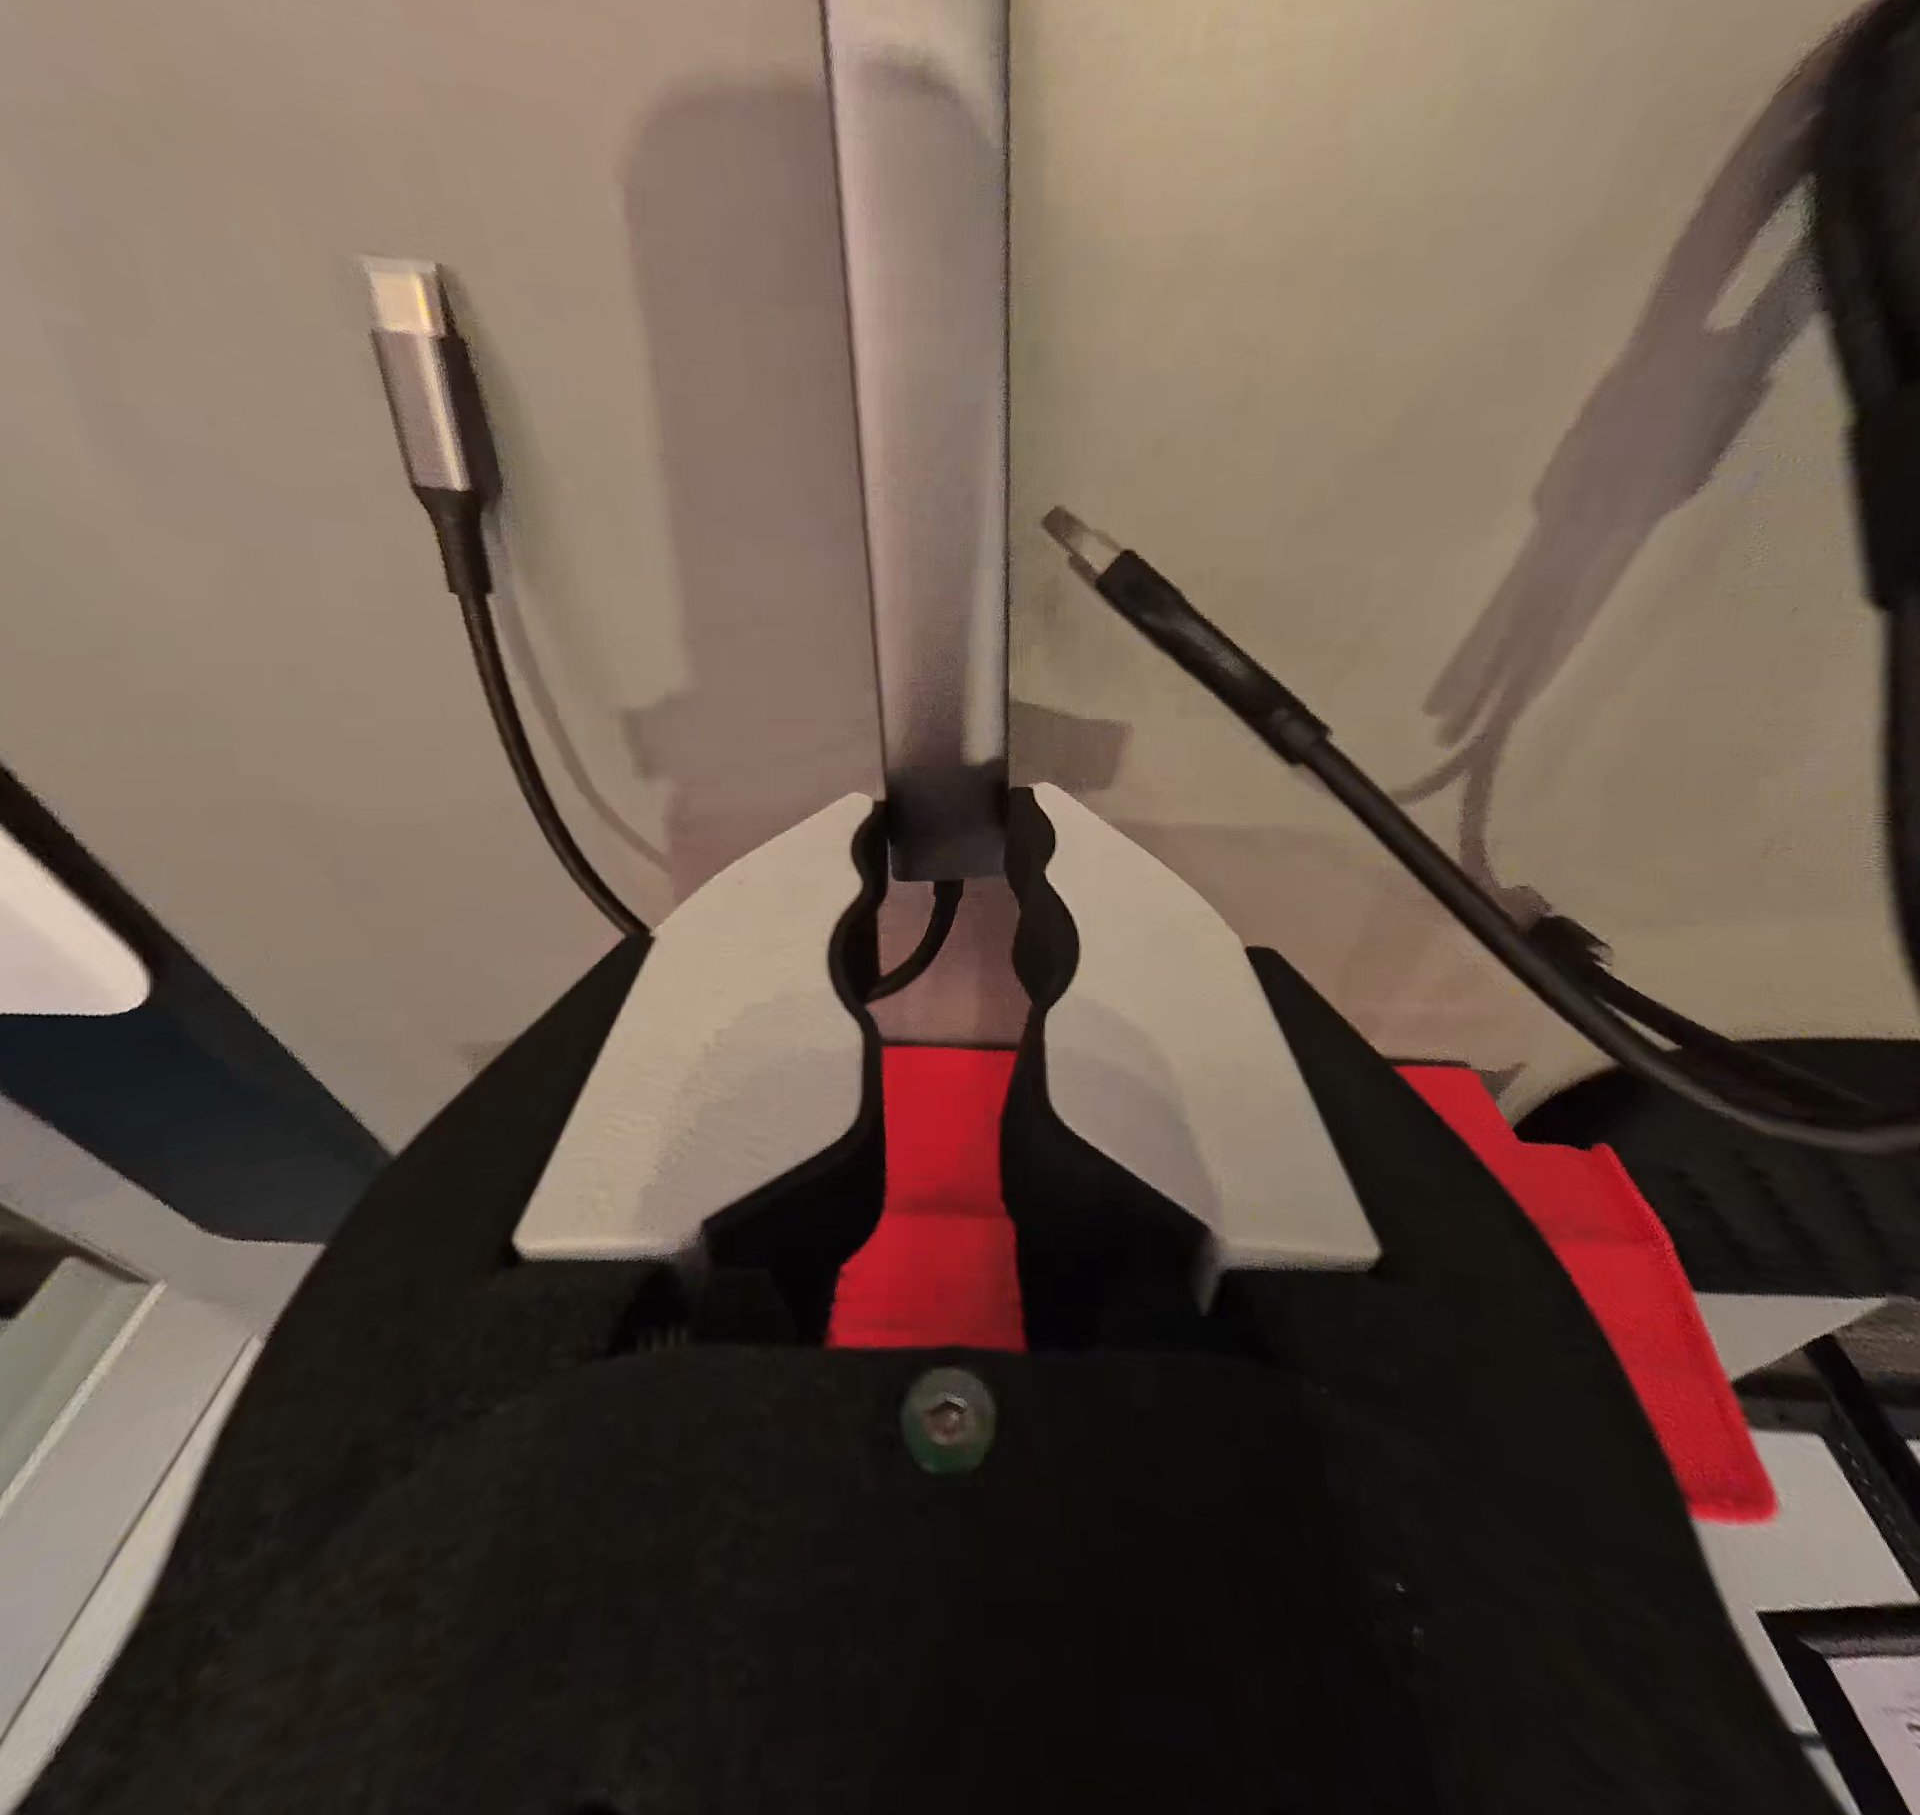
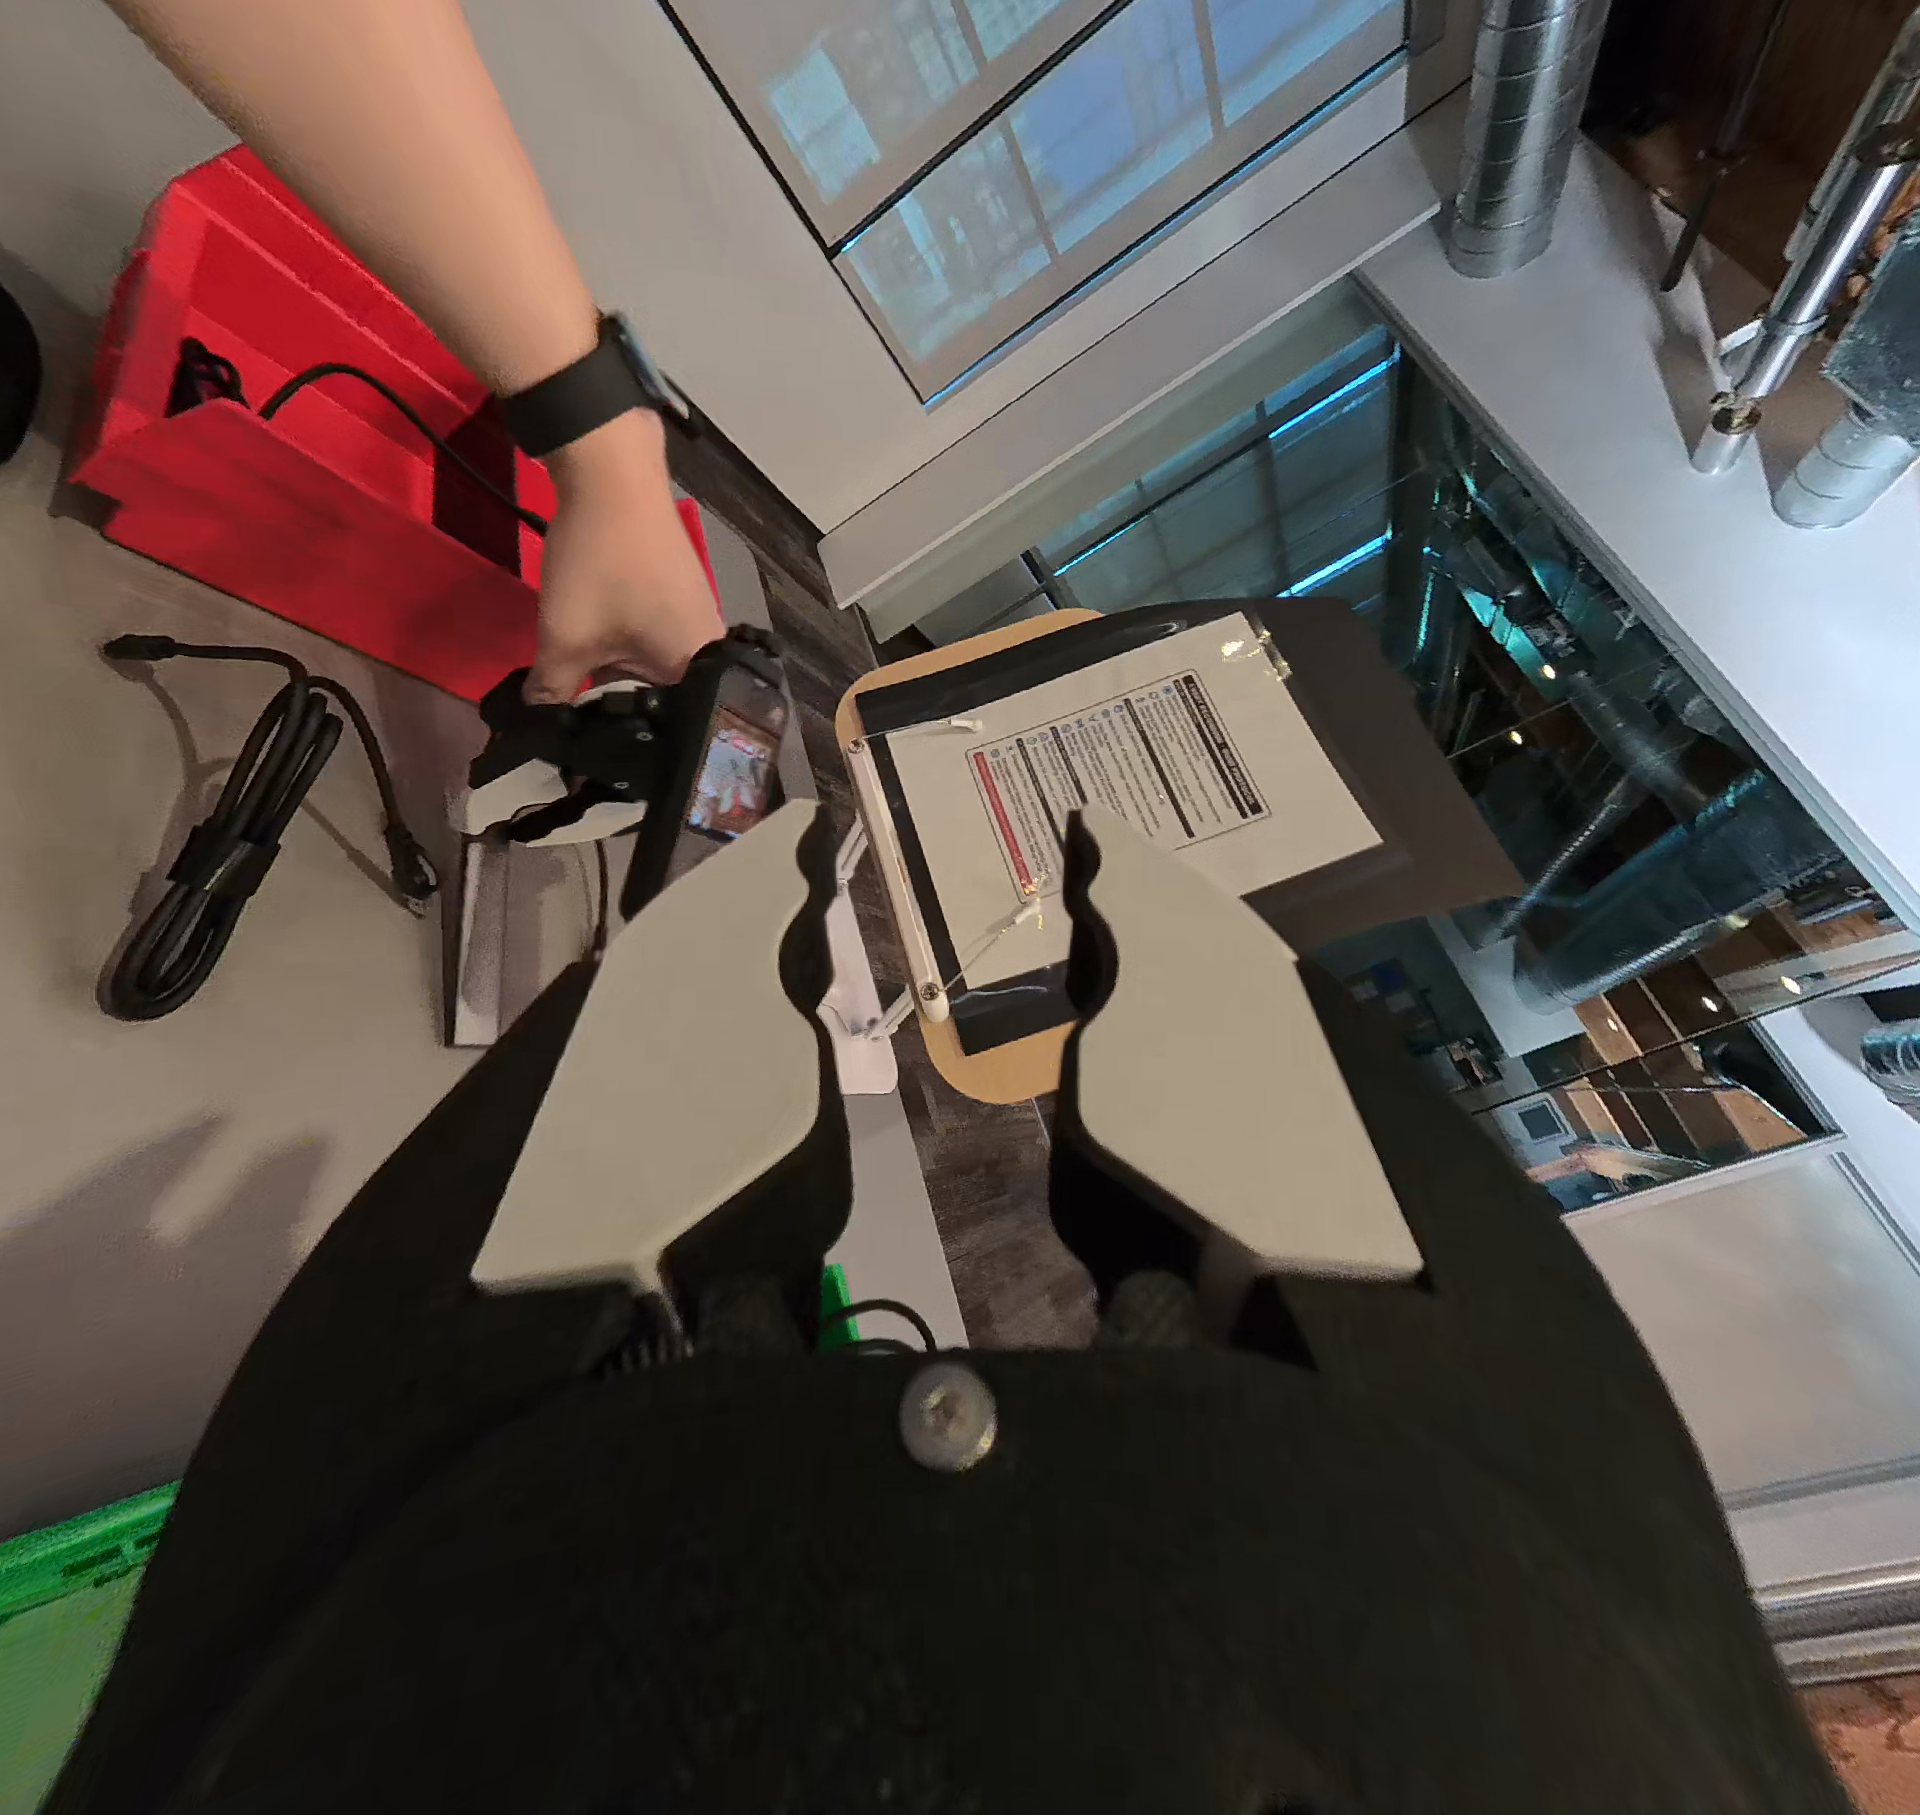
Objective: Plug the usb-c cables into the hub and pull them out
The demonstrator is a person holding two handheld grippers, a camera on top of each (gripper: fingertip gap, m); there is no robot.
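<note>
Left gripper (image 1: 948, 835) pinches the hub (image 1: 925, 394); right gripper (image 2: 940, 856) (right view only) gapes.

silver hub (image 1: 920, 415), black cables (image 2: 223, 861), red bin (image 2: 281, 477), green crate (image 2: 62, 1599), grey table (image 1: 260, 155)

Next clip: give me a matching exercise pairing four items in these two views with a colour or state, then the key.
Items:
1. hub
2. left claw
3. right claw
4. bin

States:
A. open, holding nothing
B. red, on the table
C. shut on the hub's end
D. silver bar, no cables plugged in that I can see

Pairs: 1-D, 2-C, 3-A, 4-B
</note>
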